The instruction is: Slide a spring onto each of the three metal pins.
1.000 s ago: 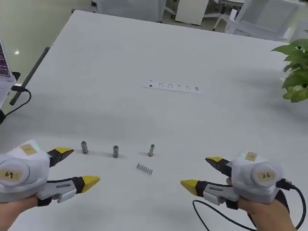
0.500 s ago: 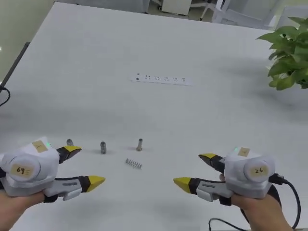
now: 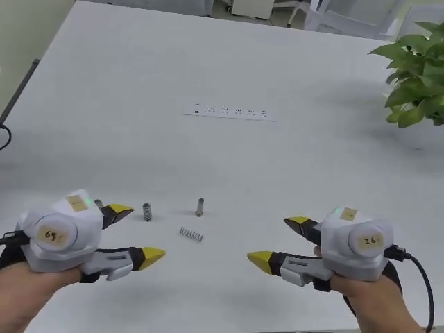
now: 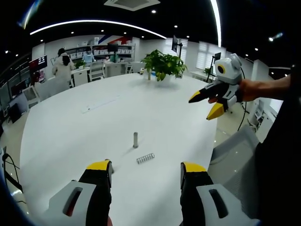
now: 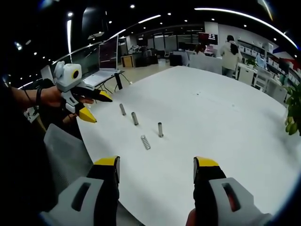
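Spring [image 3: 191, 234] near bare pin [image 3: 200, 207] on open table [image 3: 291, 173], edges well off

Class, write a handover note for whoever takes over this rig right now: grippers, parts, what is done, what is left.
Left gripper: open, empty. Right gripper: open, empty.
Three pins stand in a row on the table.
Loose spring lies near the bare pin, not touching it.
Done: middle pin and end pin appear to carry springs.
Left: slide the loose spring onto the bare pin.
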